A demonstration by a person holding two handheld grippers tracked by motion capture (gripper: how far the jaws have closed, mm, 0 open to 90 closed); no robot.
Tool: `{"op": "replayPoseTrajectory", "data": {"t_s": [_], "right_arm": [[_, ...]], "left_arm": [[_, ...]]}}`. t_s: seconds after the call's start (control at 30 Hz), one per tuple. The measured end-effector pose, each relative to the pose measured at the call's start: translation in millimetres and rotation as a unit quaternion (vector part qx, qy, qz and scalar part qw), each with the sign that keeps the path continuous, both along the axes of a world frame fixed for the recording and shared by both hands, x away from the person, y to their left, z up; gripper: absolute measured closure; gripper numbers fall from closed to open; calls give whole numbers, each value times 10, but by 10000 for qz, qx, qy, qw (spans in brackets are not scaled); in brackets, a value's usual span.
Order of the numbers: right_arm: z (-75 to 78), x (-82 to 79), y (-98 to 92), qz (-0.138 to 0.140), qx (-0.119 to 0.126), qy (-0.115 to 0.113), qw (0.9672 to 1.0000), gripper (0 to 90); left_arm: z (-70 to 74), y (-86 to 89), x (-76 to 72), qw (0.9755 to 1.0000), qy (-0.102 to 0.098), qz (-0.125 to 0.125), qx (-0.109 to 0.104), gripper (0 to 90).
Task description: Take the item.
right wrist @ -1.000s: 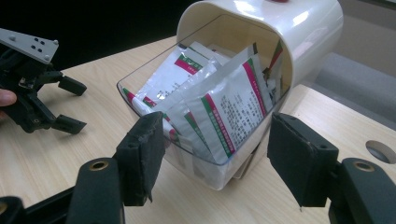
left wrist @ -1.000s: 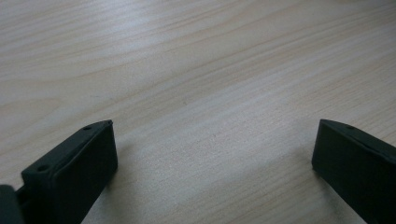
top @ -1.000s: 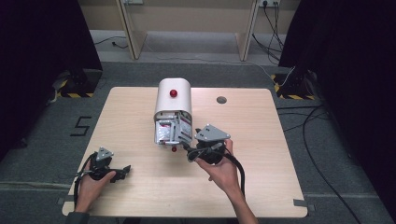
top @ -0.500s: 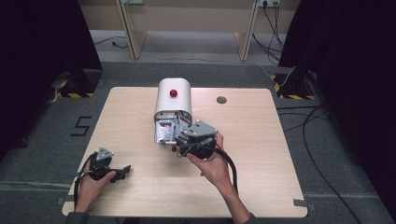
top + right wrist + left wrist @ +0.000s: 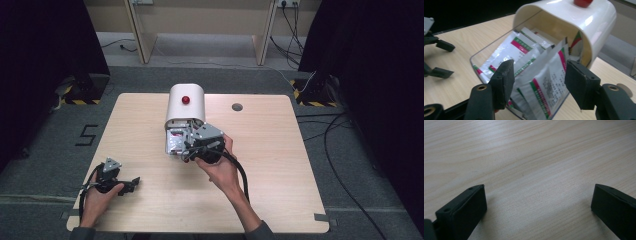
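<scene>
Near left corner of the wooden table (image 5: 280, 190): the left gripper (image 5: 131, 184) rests low over the bare wood, held in the person's left hand (image 5: 100, 197), its jaws spread wide apart with nothing between them, as the left gripper view confirms. Farther in, near the table's middle, the right hand (image 5: 220, 170) carries the right gripper (image 5: 537, 82) up to the open near end of the white dispenser box (image 5: 185, 105), which stands at the centre toward the far edge and bears a red knob (image 5: 186, 99) on its rounded top. The box's clear tray (image 5: 477, 56) holds a loose heap of sachets (image 5: 516, 48), white with red and green stripes. In the right gripper view the jaws have just been closing and now stand on either side of one upright sachet (image 5: 549, 82) at the front of the heap; the pads do not yet appear to press on it, so the gripper counts as released. Judged from this, the reach to the box is done; the pinch, the withdrawal of the sachet, and its placing on the table remain. No sachet lies outside the box.
</scene>
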State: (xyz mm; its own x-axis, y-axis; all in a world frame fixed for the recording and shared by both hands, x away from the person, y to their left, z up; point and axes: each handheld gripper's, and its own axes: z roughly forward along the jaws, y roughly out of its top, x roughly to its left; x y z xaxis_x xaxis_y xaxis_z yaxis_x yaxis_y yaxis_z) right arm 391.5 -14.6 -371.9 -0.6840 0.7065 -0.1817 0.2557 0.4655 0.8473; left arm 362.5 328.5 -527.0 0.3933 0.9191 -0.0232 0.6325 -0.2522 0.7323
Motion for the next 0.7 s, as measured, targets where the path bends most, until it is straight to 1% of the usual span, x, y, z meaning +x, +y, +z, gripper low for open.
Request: {"op": "replayPoseTrajectory", "data": {"t_s": [0.13,0.2,0.27,0.37,0.5,0.6,0.7], "right_arm": [[-1,28,-43,-80,-31,30,10000,456],[-1,36,-69,-157,-89,-17,9998,476],[-2,49,-103,-221,-118,-13,9997,505],[-4,73,-134,-239,-110,-12,9997,548],[-21,103,-124,-202,-134,-15,9997,587],[-41,136,-115,-154,-129,4,9998,644],[-40,139,-105,-116,-196,-95,9997,703]], "left_arm": [[0,0,0,10000,1,-1,2,0],[0,0,0,10000,1,0,1,0],[0,0,0,10000,0,0,0,0],[0,0,0,10000,1,0,1,0],[0,0,0,10000,0,1,1,0],[0,0,0,10000,2,-1,2,0],[0,0,0,10000,1,0,1,0]]}}
